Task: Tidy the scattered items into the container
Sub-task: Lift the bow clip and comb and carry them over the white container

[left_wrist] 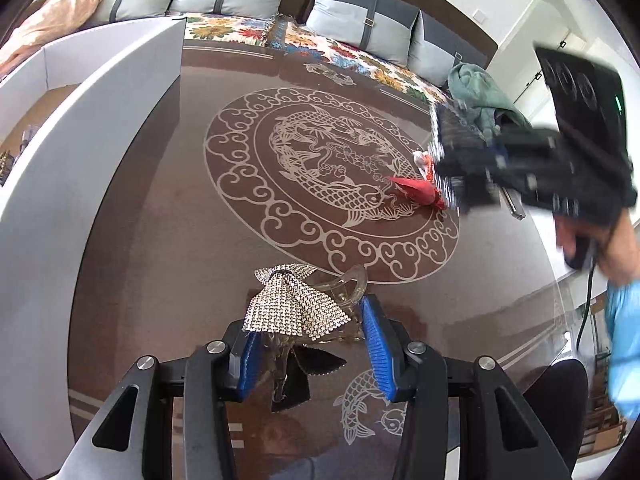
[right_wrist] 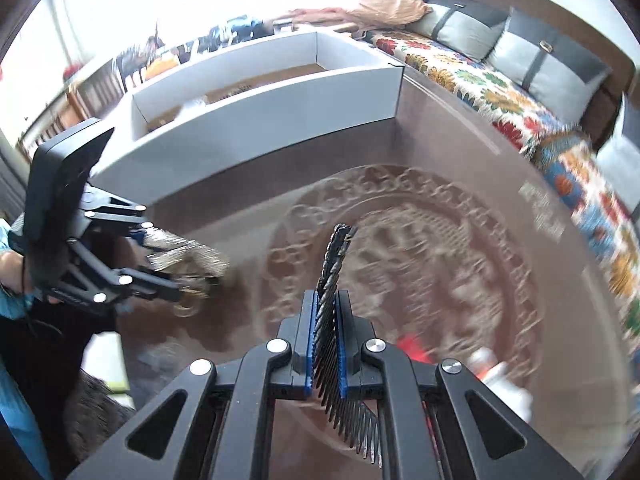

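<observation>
The left tool (left_wrist: 316,344) stood low over the brown patterned tabletop (left_wrist: 168,240) with its blue-padded fingers apart on either side of a rhinestone bow hair clip (left_wrist: 296,308), which lay on the glass between them; neither pad appeared to touch it, so the stance read as a straddle prepared for closing rather than a completed grip. The right tool (right_wrist: 325,320) was clamped on a black toothed comb (right_wrist: 332,304), held edge-on between the pads with its teeth running down toward the camera and its tip projecting forward; a flat pinch of this kind suited a thin object that would otherwise twist. The right wrist view was blurred, consistent with that hand being in transit. The white cardboard box (right_wrist: 256,120) sat at the tabletop's edge, open at the top, with some items inside that could not be identified. From the left wrist view, a red item (left_wrist: 416,192) lay on the tabletop directly beside the right tool, alongside a small white and red object too blurred to name. In the inspector's judgement the task was part done: the comb was probably bound for the box, the bow clip awaited pickup, and the red items were outstanding.
</observation>
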